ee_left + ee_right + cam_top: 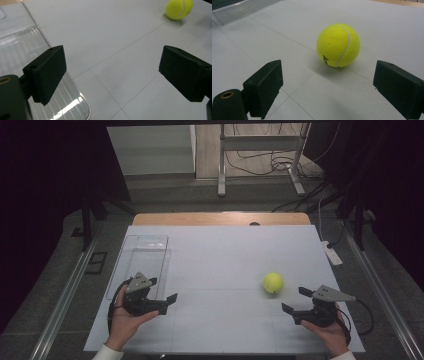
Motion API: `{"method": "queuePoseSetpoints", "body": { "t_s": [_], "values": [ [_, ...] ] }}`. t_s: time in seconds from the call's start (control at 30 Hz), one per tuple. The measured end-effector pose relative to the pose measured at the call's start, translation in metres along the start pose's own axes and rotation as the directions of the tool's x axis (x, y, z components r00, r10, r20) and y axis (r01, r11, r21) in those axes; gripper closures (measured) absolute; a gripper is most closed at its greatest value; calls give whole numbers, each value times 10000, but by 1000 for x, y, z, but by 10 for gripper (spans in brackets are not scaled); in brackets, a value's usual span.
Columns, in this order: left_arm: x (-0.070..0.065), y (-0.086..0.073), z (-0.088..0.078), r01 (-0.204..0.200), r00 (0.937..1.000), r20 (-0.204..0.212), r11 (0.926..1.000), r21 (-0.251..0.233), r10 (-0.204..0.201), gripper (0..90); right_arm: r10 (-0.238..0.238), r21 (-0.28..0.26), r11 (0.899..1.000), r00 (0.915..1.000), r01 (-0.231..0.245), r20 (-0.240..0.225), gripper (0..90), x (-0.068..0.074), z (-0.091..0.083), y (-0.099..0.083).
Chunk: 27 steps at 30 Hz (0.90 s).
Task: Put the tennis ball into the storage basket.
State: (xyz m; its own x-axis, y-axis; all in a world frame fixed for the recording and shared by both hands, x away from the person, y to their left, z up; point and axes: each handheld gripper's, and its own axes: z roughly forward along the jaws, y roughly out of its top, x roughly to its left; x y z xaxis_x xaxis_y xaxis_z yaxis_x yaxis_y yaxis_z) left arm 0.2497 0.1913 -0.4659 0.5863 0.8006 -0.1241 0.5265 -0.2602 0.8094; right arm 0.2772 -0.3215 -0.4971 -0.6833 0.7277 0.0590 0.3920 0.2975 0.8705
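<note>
High view: your left gripper (164, 290) rests at the near left of the white table (225, 255), jaws spread, just beside the clear tray (131, 251). Your right gripper (295, 300) sits at the near right, jaws spread, near the tennis ball (273, 282).

Left gripper view: your jaws stand wide apart, holding nothing. The tray (15, 47) lies at left; the ball (179, 8) sits far off.

Right gripper view: your jaws are released. The ball (338, 45) rests on the table just ahead, untouched.
</note>
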Motion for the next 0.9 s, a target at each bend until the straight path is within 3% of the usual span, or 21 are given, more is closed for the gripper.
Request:
{"method": "queuePoseSetpoints", "body": {
  "t_s": [0.9],
  "values": [
    [-10, 28, 15, -505, 9981, 368, 9987, 45, 503, 91, 1, 69, 10000, 10000, -1, 6, 96, -1, 1, -2]
  ]
}}
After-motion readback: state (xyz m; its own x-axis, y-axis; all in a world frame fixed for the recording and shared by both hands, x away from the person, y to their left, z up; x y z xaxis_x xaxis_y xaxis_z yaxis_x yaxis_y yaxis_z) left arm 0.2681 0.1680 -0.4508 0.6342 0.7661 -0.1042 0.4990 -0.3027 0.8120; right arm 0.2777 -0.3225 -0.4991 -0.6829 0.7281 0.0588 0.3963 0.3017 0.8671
